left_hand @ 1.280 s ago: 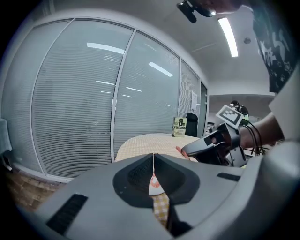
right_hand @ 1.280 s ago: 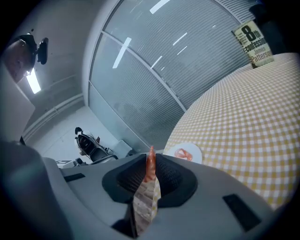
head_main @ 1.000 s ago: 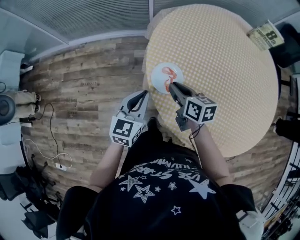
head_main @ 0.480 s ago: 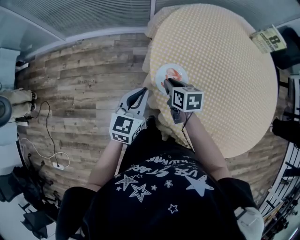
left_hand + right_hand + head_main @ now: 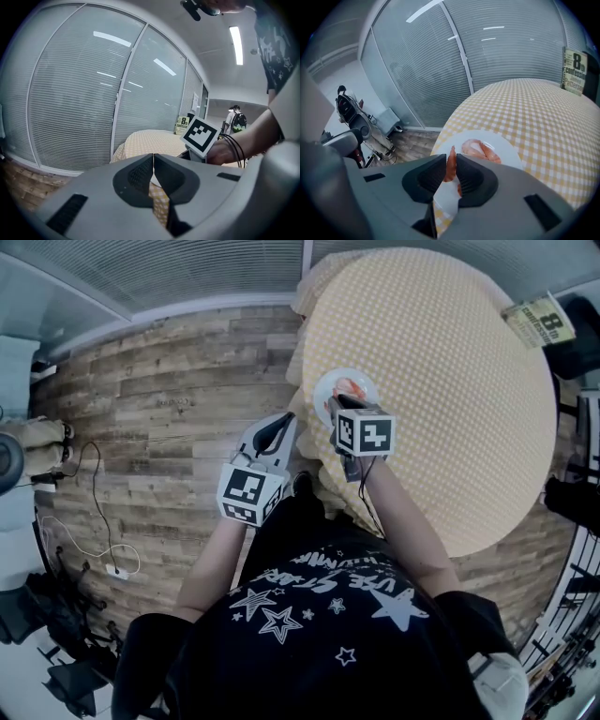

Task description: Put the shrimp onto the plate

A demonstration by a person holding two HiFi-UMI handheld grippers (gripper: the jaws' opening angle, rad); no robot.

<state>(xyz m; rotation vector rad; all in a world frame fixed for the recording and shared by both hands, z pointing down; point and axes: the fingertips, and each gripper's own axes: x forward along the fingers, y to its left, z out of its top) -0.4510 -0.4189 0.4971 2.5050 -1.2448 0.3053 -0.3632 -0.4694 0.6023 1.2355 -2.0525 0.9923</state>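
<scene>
- Shrimp [image 5: 450, 169] clamped in the jaws of the right gripper [image 5: 451, 160], over the white plate [image 5: 509, 154] where a second shrimp [image 5: 480, 149] lies.
- Left gripper [image 5: 153, 161] with jaws pressed together, holding nothing.

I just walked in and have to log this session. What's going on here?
A person stands at a round table with a checked cloth, with a hand-held gripper in each hand. The right hand-held gripper is shut on a shrimp and holds it over the near side of the white plate, where another shrimp already lies. The left hand-held gripper is shut and empty, held off the table's edge.
</scene>
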